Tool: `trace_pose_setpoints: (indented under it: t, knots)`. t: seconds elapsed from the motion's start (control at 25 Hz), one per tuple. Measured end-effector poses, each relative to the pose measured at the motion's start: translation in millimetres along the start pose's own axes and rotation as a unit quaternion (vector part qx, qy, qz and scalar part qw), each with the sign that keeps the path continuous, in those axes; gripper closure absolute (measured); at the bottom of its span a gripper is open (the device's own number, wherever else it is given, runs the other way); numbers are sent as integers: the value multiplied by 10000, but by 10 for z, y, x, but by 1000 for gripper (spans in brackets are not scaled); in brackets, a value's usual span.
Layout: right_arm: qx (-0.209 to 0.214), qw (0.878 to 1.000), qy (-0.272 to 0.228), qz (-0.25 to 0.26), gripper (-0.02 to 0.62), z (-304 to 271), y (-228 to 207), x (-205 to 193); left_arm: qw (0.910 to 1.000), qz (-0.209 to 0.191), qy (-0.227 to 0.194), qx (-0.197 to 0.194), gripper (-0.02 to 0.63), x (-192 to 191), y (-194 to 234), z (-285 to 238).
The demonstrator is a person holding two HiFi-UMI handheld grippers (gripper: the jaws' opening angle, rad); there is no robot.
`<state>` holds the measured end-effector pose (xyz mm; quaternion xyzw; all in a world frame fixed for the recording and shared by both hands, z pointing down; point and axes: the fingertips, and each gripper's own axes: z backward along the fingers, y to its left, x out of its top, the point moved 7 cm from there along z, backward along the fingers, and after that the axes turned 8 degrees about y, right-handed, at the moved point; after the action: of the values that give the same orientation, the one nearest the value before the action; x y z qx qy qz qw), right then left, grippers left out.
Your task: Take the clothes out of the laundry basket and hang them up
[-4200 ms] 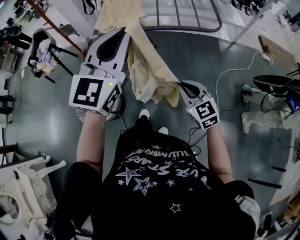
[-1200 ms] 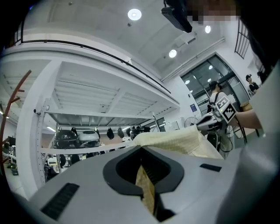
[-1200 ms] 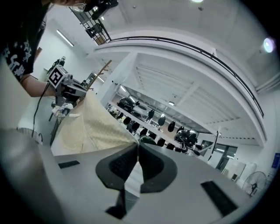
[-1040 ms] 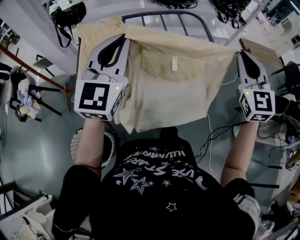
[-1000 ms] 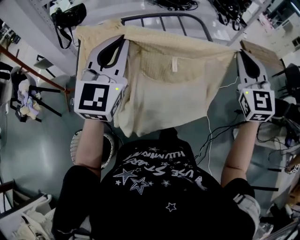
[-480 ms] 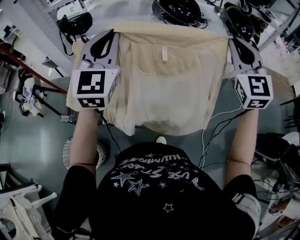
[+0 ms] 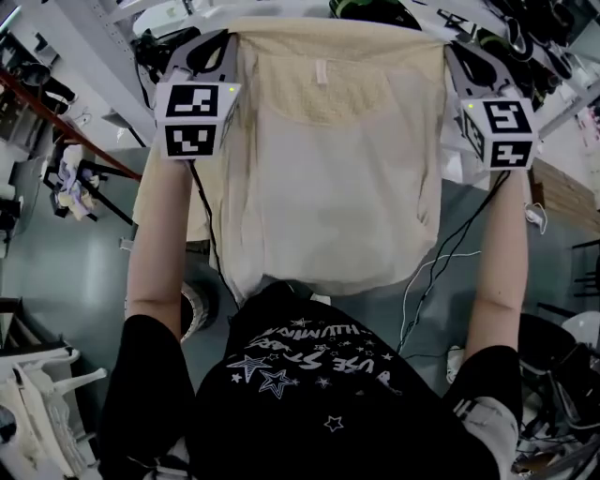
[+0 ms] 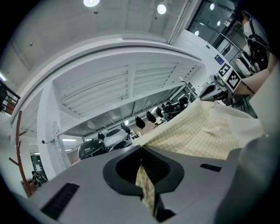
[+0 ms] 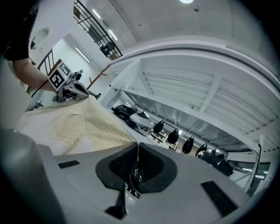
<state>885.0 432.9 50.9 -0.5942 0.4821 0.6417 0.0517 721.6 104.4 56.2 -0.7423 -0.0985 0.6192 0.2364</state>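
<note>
- Grey floor (image 7: 75, 244) lies far beneath the fingers.
- Left gripper (image 7: 221, 39): fingers closed on one top corner of the cream shirt (image 7: 328, 187).
- Right gripper (image 7: 457, 52): fingers clamped on the other corner, with the shirt spread between both.
- White shelving (image 8: 131, 83) stands beyond the fingertips.

This looks like a robotics lab or workshop hall. It has a polished grey floor (image 7: 56, 253) with loose cables (image 7: 433, 272), white metal shelving (image 8: 131, 83) holding rows of dark rounded devices (image 9: 173, 136), a railed upper gallery (image 9: 94, 19) and round ceiling lights (image 8: 91, 2).
</note>
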Motion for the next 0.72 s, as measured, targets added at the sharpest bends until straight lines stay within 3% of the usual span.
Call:
trace_pose_setpoints:
  t: [0.16, 0.32, 0.72]
  knots:
    - [-23, 9990, 344, 268, 575, -486, -33, 42, 9994, -128, 316, -103, 586, -144, 169, -479]
    - [-139, 9972, 726, 98, 575, -949, -73, 70, 9979, -333, 478, -267, 586, -309, 273, -1023]
    - [136, 9833, 1779, -363, 574, -1901, 229, -745, 9835, -647, 1287, -1094, 586, -1113, 29, -2003]
